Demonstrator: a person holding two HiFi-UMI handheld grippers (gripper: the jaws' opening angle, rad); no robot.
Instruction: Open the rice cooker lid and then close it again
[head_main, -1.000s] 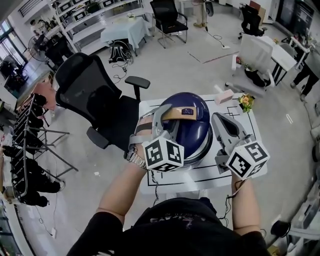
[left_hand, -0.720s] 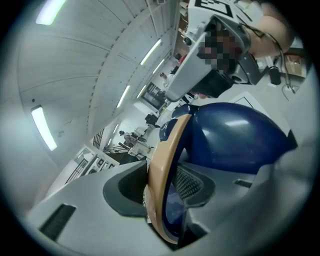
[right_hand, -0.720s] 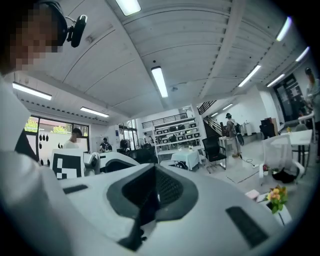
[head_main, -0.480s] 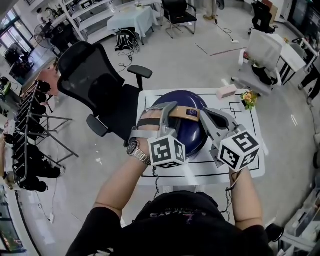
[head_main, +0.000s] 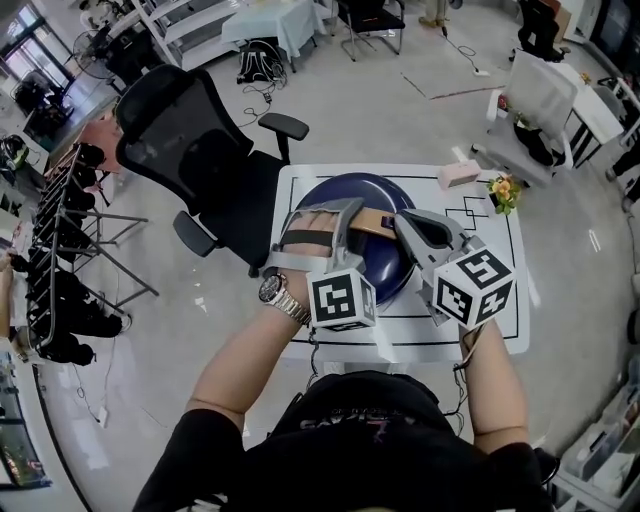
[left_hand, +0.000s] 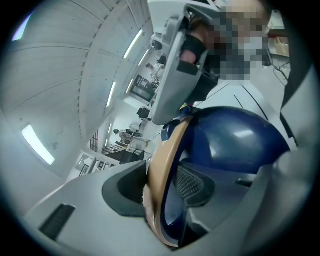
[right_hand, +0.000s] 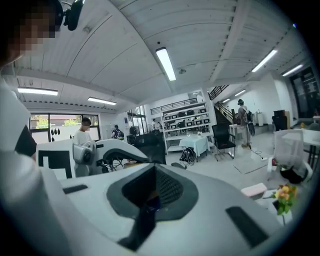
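Two grippers work over one small white table (head_main: 500, 330), with a black office chair (head_main: 190, 150) standing just beside its left edge. Furthest left of the pair, the left gripper (head_main: 343, 212) reaches in over the navy rice cooker (head_main: 350, 195), which sits in the middle of the table. In the left gripper view the jaws are clamped on the tan carrying handle (left_hand: 162, 165) that arches across the lid (left_hand: 235, 140), pads pressing either face of the band. To its right, the right gripper (head_main: 405, 224) hovers at the lid's right shoulder with its jaws pressed together on nothing. Whether it touches the dome I cannot tell. Further right, a pink block (head_main: 458, 175) and a small bunch of flowers (head_main: 503, 190) lie at the table's far corner, well clear. The cooker looks rigid and fairly heavy, and its glossy dome is likely slippery, with little for a pad to grip. The handle is probably the surest purchase, though it may pivot rather than lift the lid. A latch at the front, not visible here, would likely need pressing first, and the closed right jaws suit that.
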